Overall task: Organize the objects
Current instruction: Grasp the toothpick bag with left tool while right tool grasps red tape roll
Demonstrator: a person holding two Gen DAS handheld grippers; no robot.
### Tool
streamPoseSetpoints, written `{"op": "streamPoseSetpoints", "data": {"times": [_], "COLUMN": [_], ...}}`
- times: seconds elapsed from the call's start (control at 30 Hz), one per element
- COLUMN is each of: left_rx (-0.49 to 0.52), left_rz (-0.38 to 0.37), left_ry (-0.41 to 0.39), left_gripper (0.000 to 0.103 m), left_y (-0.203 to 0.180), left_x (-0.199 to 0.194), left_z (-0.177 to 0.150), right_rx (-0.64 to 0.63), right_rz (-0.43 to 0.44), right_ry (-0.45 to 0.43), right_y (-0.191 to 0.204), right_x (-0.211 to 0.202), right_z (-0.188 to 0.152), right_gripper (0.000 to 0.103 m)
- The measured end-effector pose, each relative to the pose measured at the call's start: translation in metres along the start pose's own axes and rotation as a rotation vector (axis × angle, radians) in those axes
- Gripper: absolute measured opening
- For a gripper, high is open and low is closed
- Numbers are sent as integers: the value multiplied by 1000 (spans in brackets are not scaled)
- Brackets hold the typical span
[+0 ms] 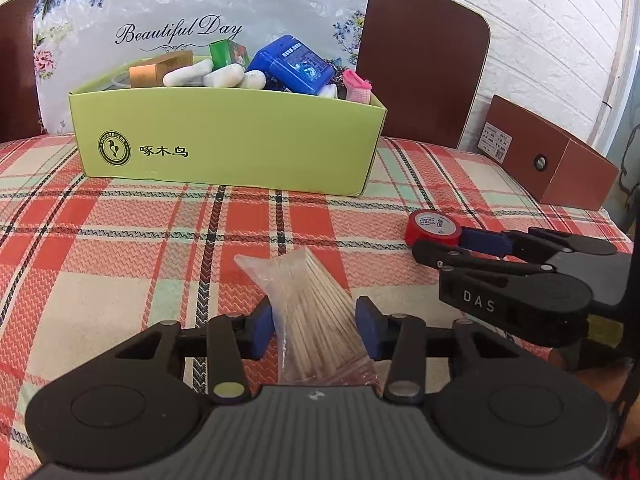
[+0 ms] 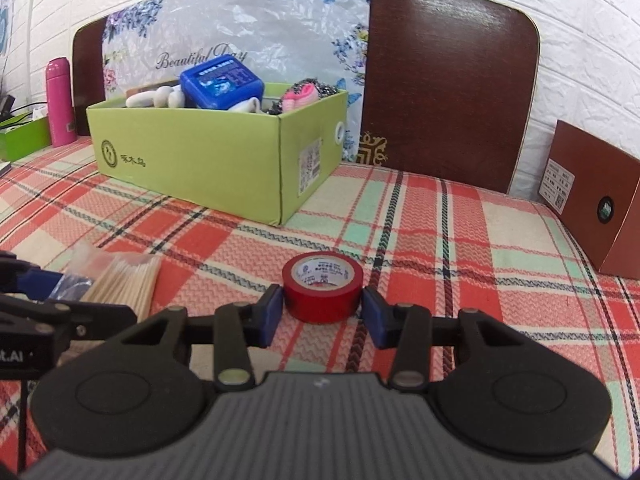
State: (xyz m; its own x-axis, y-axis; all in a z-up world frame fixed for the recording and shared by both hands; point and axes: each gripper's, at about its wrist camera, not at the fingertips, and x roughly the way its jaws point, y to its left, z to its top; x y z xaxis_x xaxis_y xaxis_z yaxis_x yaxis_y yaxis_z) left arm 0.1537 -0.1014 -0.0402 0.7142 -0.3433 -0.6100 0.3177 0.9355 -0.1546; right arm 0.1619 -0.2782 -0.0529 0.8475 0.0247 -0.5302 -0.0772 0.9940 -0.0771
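Left gripper [image 1: 316, 326] straddles the bag of wooden sticks [image 1: 320, 320], right gripper [image 2: 322, 314] pinches the red tape roll [image 2: 322, 292].

Left pads sit beside the bag; contact unclear. Plaid cloth [image 1: 120, 280] lies open ahead to the green box [image 1: 228, 140], far centre and packed full. Brown box [image 2: 600, 200] at far right edge.

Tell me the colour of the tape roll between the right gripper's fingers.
Red, with a white printed label inside the core; the tape roll shows best in the right wrist view.
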Motion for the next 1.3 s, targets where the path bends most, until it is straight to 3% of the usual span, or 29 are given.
{"op": "streamPoseSetpoints", "data": {"times": [0.17,0.47,0.5,0.53,0.57,0.7,0.77,0.83,0.87,1.07,1.2,1.3], "left_rx": [-23,-51,-54,-58,-62,-80,-86,-90,-90,-88,-86,-82], "left_rz": [2,-2,1,2,3,8,10,6,4,0,-1,1], "left_ry": [9,6,2,-8,-20,-57,-68,-73,-72,-65,-55,-57], "left_gripper": [27,11,11,9,9,9,9,9,9,9,9,9], "left_y": [8,20,22,24,26,36,39,41,41,44,45,47], "left_x": [-2,-13,-15,-19,-22,-35,-38,-40,-40,-38,-35,-35], "left_z": [1,1,2,3,5,11,12,11,11,9,8,8], "right_rx": [-32,-99,-96,-97,-94,-108,-112,-112,-113,-22,-8,7], "right_rz": [-4,-6,-5,3,4,3,-8,-18,-32,-113,-203,-192], "right_ry": [-39,-119,-126,-136,-142,-115,-102,-105,-112,-104,-68,-29], "right_y": [9,29,30,32,33,37,38,39,39,22,9,-2], "right_x": [-10,-30,-33,-36,-37,-33,-31,-30,-30,-21,1,19], "right_z": [-2,-5,-6,-6,-6,-6,-7,-7,-6,-1,9,13], "right_gripper": [42,40,38,15,8,9,15,51,55,57,68,67]}}
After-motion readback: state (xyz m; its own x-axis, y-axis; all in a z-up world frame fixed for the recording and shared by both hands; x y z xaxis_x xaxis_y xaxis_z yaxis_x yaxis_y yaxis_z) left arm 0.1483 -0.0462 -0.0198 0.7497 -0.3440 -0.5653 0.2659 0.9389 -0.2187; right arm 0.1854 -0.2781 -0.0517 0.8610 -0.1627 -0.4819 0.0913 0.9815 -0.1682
